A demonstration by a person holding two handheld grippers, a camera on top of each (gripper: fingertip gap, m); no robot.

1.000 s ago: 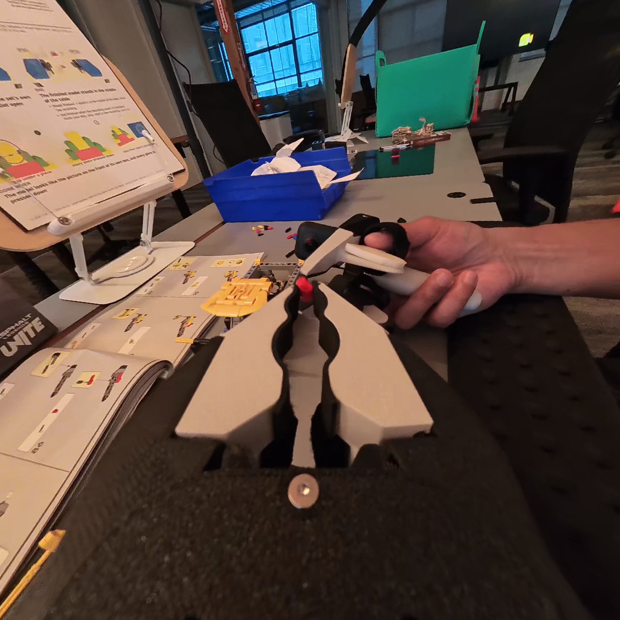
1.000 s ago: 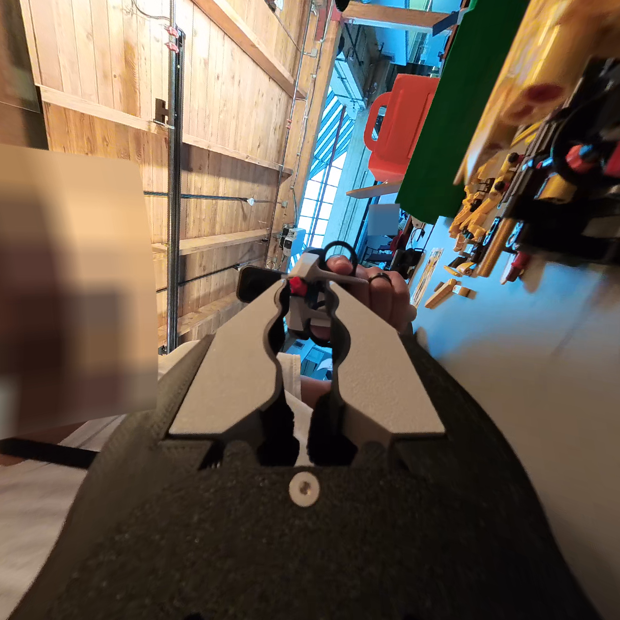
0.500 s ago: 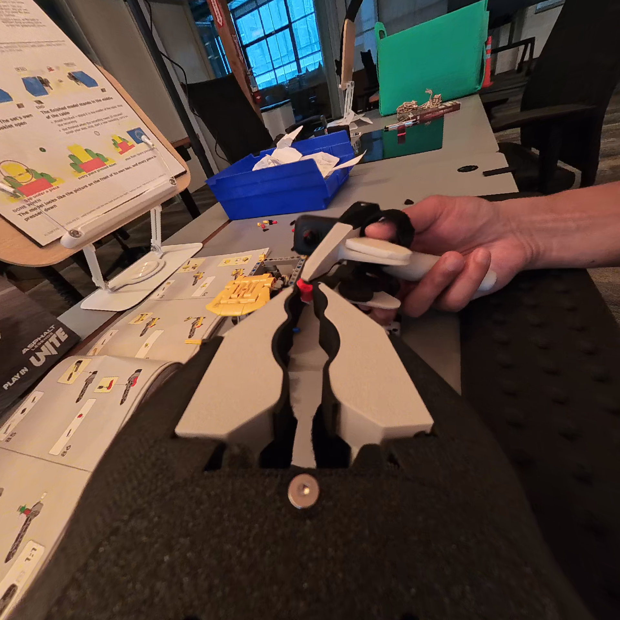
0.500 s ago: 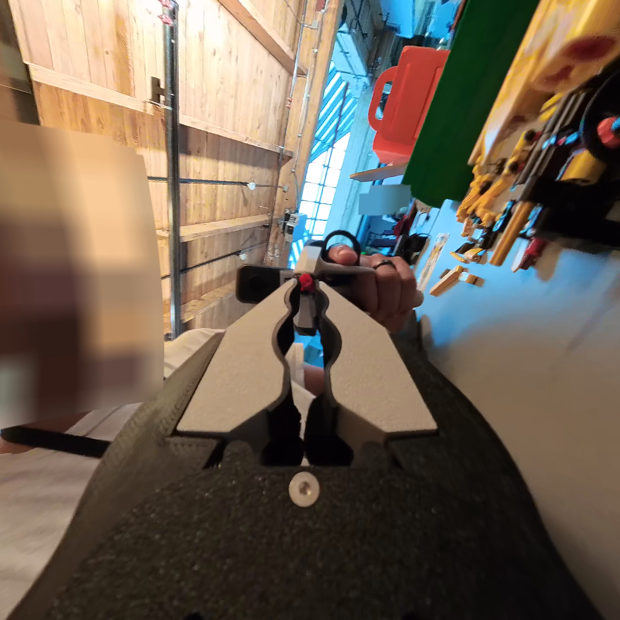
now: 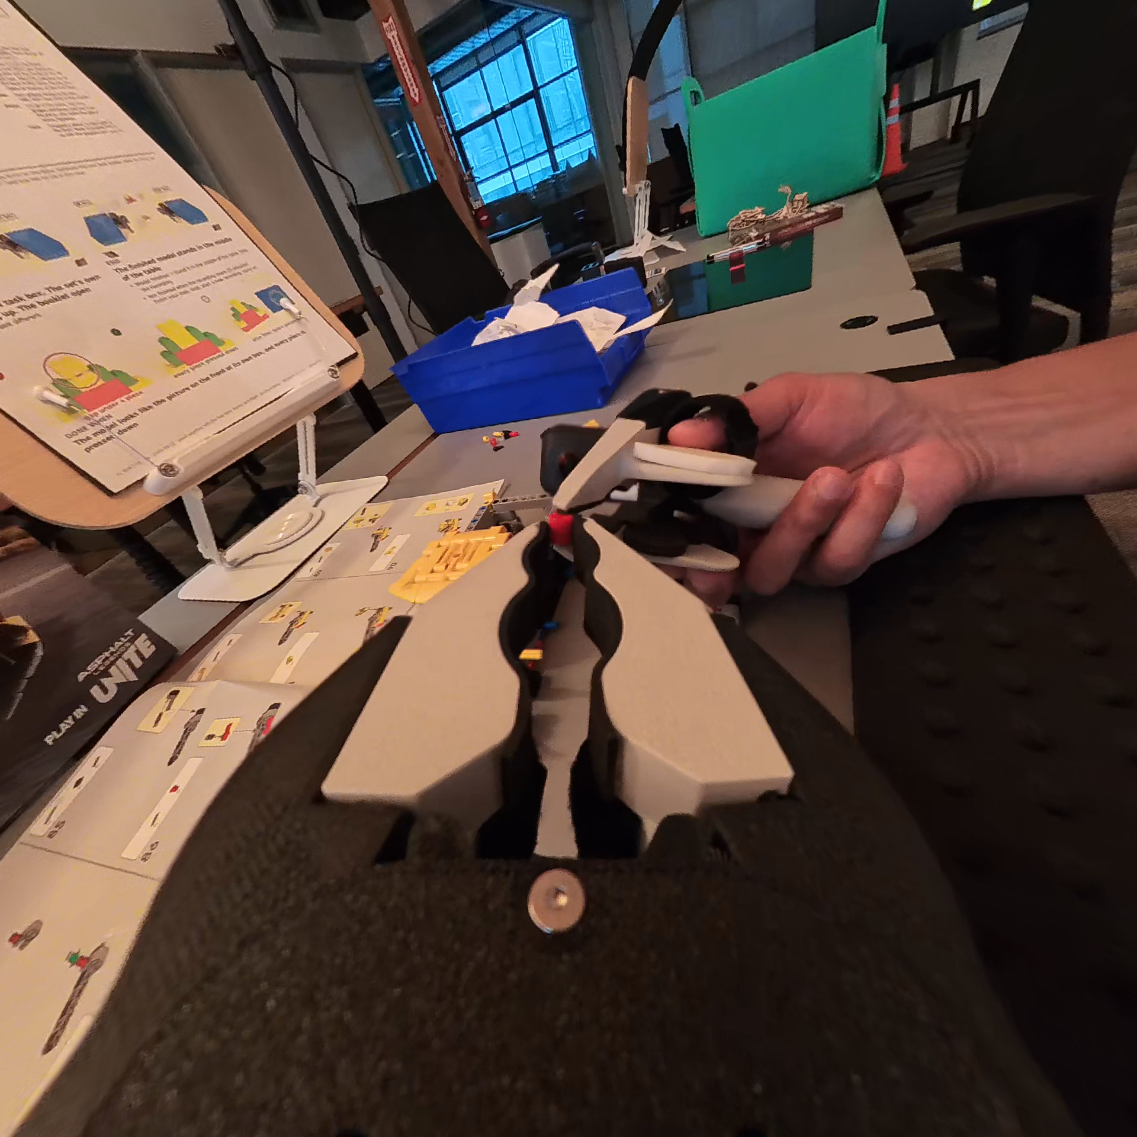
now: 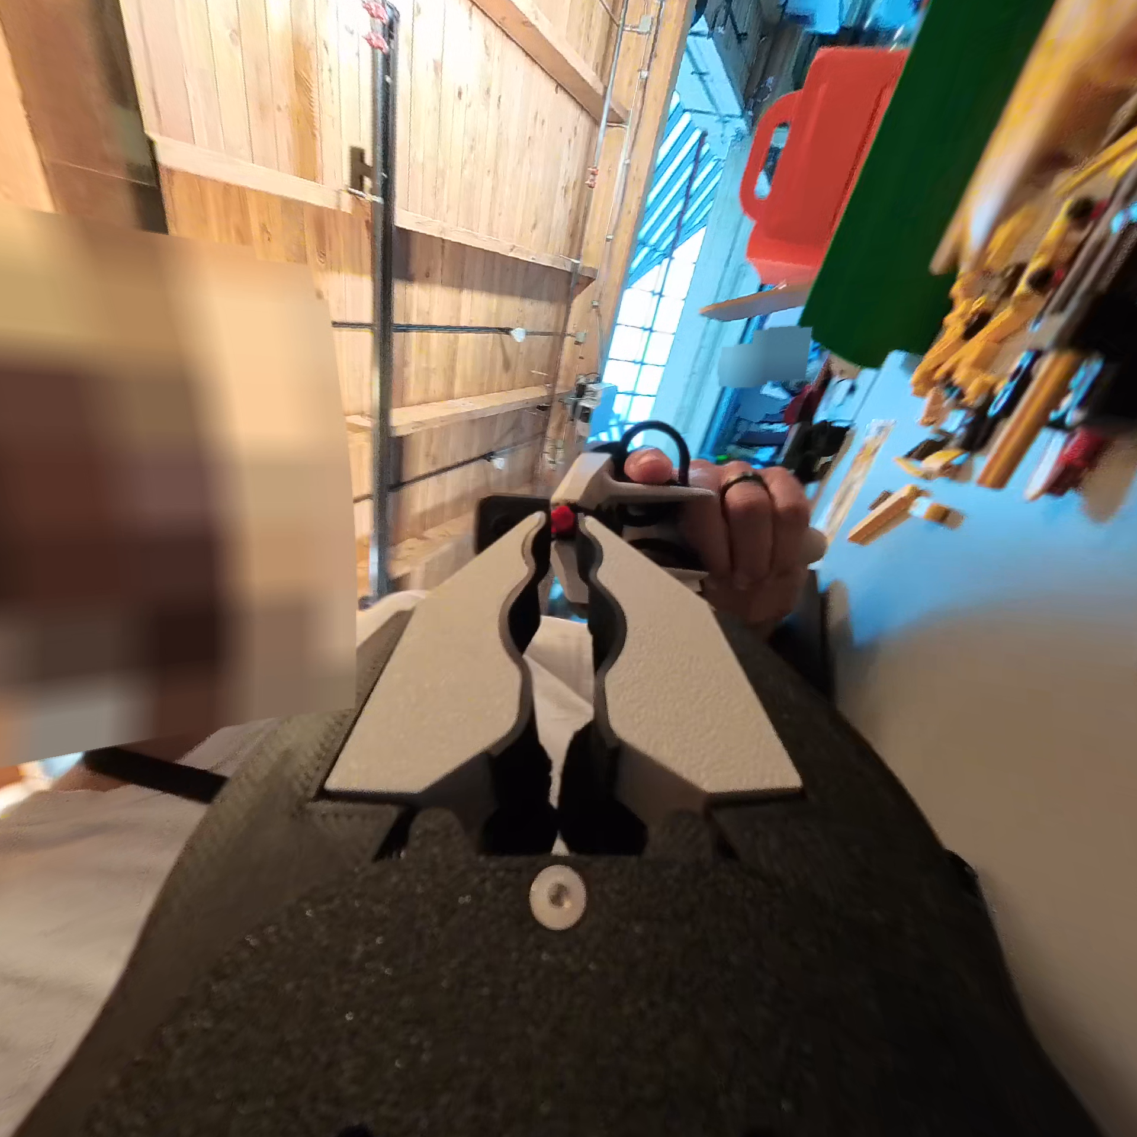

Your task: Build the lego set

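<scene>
booklet (image 5: 184,707) left, blue bin (image 5: 523,363) ahead

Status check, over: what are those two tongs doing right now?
Left tongs and right tongs tip to tip, both pinching one red piece. Yellow model lies on booklet. Nothing in the way.

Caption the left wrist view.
Left gripper and right gripper meet at a small red Lego piece above the open instruction booklet.

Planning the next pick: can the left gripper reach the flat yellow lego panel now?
Probably yes: the flat yellow lego panel lies uncovered, though the left gripper holds a small red lego piece.
</scene>
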